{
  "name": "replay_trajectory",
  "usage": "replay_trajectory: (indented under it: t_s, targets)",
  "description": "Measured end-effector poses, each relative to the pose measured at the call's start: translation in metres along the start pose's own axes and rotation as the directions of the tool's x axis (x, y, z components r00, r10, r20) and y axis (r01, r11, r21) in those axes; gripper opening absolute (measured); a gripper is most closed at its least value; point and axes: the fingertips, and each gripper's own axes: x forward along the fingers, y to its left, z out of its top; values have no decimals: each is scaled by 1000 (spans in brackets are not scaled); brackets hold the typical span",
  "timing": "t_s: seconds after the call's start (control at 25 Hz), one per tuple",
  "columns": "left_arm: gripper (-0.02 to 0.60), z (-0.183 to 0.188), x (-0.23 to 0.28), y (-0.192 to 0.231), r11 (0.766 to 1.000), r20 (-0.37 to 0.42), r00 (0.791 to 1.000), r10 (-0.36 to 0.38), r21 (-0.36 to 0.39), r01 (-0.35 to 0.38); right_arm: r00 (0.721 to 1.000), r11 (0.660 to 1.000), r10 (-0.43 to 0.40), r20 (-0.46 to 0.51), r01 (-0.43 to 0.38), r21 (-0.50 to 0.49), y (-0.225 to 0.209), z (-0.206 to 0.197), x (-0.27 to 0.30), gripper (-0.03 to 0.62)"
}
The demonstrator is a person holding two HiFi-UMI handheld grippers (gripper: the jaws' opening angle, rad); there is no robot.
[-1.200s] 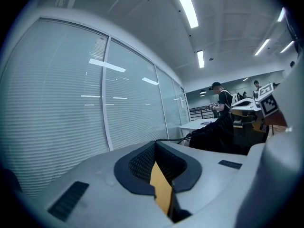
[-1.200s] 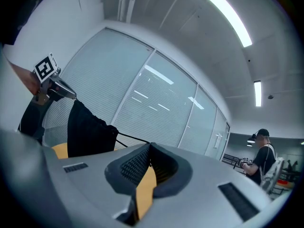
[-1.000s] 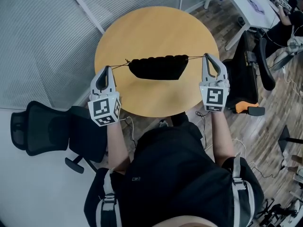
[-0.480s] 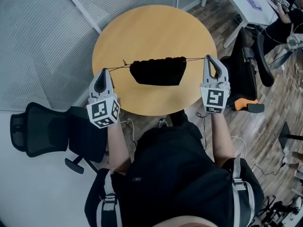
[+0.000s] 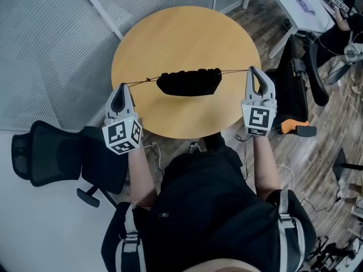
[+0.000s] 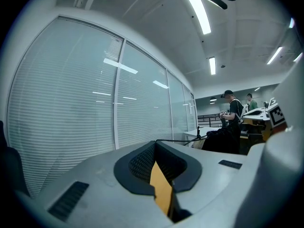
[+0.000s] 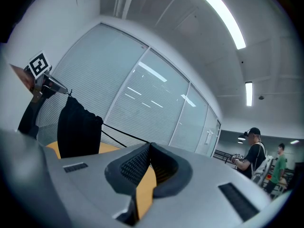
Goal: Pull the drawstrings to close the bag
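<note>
Fingers of left gripper [image 5: 121, 88] and right gripper [image 5: 253, 71] clamped on taut drawstrings [image 5: 138, 82]; black bag [image 5: 189, 83] mouth gathered, mid-bench [image 5: 181, 33]. Pull outward evenly, keep level.

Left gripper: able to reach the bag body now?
Probably not yet: the left gripper is shut on the taut drawstring, apart from the black bag. Path is clear, but it must release first.

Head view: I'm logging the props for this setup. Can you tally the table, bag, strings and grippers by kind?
Round table: 1
Black bag: 1
Drawstrings: 2, the left drawstring and the right drawstring
Grippers: 2, the left gripper and the right gripper, jaws shut on those drawstrings
Total: 6
</note>
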Motion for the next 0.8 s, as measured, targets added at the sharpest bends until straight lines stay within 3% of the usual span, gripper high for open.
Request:
replay_trajectory:
  t_s: [0.8]
  targets:
    - [15, -17, -1, 26, 996, -19, 999, 39, -74, -41, 999, 999, -25, -20, 25, 22, 1, -8, 3, 58]
